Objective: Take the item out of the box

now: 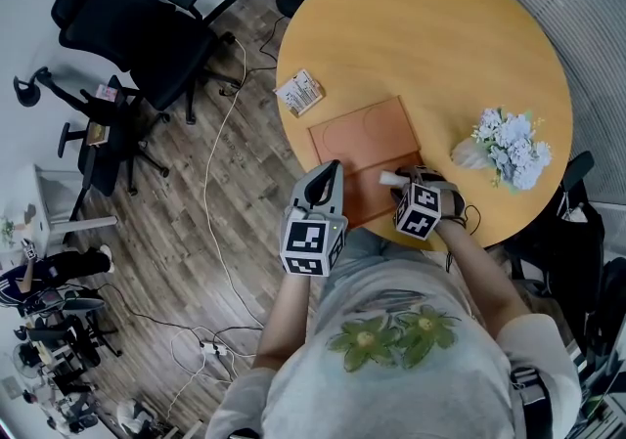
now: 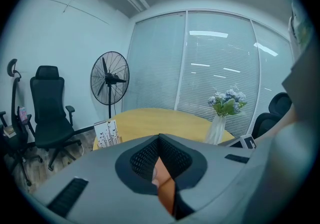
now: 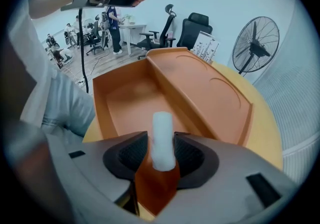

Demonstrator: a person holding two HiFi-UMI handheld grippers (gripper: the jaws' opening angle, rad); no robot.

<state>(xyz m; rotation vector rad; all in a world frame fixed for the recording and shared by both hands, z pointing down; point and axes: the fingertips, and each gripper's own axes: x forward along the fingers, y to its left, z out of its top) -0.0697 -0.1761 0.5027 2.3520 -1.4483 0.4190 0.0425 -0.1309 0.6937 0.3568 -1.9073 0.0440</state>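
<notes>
An orange box [image 1: 364,137] lies open on the round wooden table [image 1: 430,26], its deep half nearest me and its lid flat beyond. My right gripper [image 1: 407,180] hangs over the deep half [image 3: 125,99], shut on a short white cylinder [image 3: 161,138] that sticks out past the fingertips; the head view shows the same white cylinder [image 1: 390,176] pointing left. My left gripper [image 1: 331,173] is held at the box's near left edge, jaws together with nothing between them. In its own view the left gripper [image 2: 160,140] points across the table, raised.
A small printed card pack [image 1: 300,92] lies on the table left of the box. A white vase of pale flowers [image 1: 509,146] stands at the right. Black office chairs [image 1: 137,26] and loose cables are on the floor to the left. A standing fan [image 2: 109,78] is beyond the table.
</notes>
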